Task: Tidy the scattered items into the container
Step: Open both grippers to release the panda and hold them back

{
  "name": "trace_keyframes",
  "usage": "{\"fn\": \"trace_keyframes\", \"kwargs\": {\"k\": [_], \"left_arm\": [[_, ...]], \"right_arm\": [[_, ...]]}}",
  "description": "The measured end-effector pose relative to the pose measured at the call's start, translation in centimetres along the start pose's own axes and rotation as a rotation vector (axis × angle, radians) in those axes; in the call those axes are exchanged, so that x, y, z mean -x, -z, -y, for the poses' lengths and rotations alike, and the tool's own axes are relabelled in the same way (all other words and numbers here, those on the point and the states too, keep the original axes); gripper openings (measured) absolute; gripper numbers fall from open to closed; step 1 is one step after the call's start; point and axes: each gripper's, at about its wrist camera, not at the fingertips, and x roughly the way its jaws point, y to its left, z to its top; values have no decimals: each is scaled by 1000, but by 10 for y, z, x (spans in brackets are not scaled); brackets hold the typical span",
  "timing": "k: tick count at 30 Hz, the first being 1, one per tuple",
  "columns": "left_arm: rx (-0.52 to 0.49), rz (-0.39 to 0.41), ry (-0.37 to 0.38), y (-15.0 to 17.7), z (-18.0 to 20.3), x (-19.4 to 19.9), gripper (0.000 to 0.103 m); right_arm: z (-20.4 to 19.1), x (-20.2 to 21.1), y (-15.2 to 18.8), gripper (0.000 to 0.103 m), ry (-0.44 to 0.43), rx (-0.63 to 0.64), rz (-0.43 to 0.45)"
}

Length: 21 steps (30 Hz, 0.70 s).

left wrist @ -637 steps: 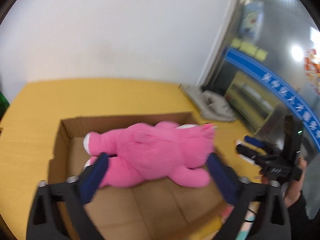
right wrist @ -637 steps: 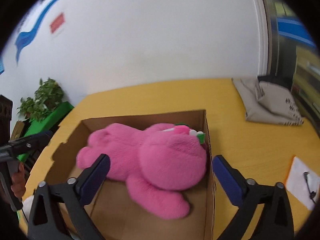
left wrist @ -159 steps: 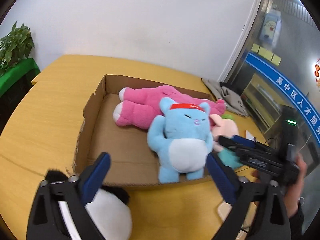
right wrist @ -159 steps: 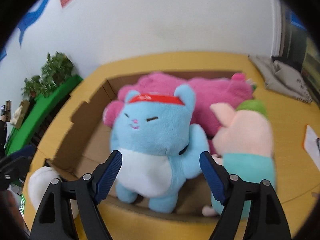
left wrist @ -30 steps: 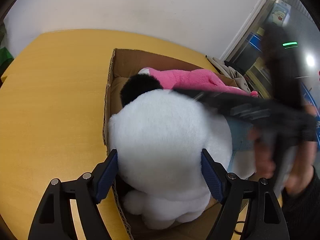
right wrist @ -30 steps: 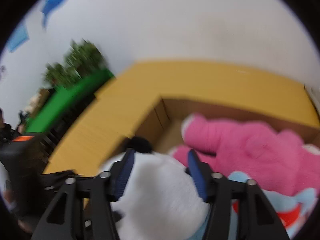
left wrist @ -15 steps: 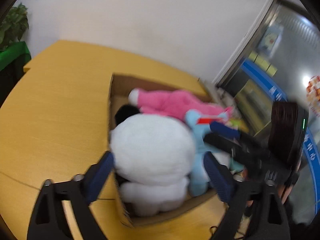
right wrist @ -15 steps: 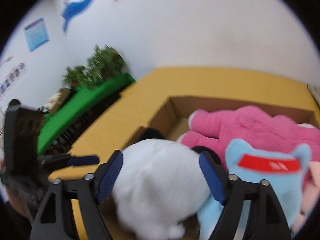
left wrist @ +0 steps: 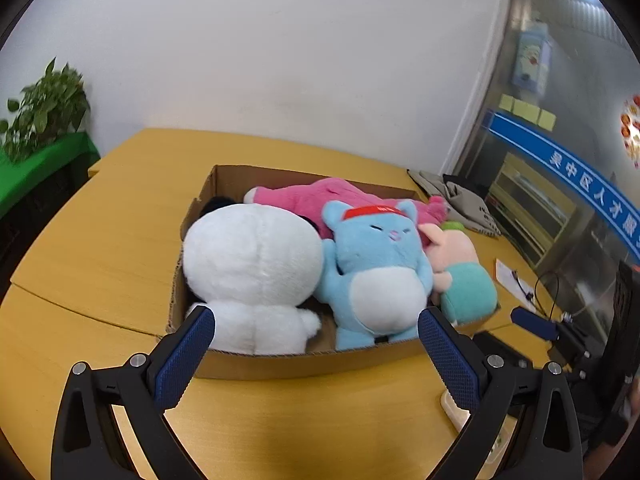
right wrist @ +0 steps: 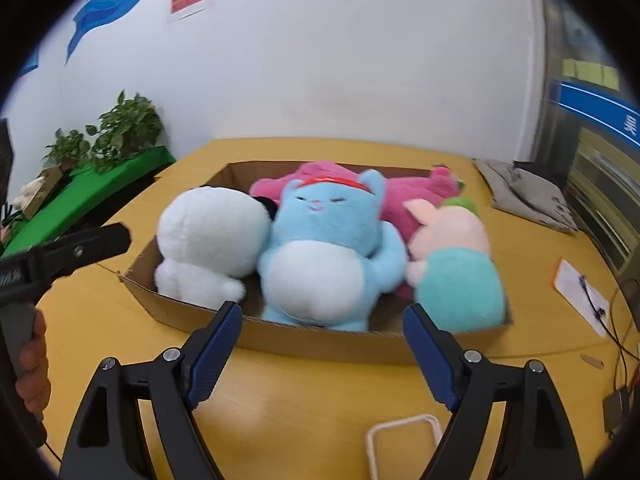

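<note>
Both grippers now back from the white plush (left wrist: pixel 252 264): left gripper (left wrist: pixel 316 334) jaws wide and empty, right gripper (right wrist: pixel 322 326) jaws opening, empty.

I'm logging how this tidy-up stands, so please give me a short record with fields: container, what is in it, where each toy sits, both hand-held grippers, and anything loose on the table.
container: open brown cardboard box on yellow wooden table
contents: four plush toys
left side: round white plush toy
middle: light blue plush toy with red headband
right side: pale pink and teal plush toy
back: long pink plush toy, lying down
left hand-held gripper: open, empty
right hand-held gripper: jaws opening, nothing between them
loose: grey folded cloth, white card
</note>
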Motion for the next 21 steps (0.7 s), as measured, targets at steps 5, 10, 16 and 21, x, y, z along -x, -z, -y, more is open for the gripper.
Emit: {"fn": "trace_keyframes", "kwargs": {"k": [5, 10, 16, 21], "left_arm": [[-54, -7, -27, 9, 25, 7, 103], [-42, -27, 16, 14, 32, 9, 103], [-77, -12, -12, 15, 42, 15, 103], [-84, -13, -8, 16, 43, 16, 103]], "right_arm": [[20, 15, 13, 83, 21, -49, -18], [22, 36, 18, 83, -3, -32, 17], [17, 42, 18, 83, -1, -12, 31], [18, 40, 20, 83, 18, -16, 19]]}}
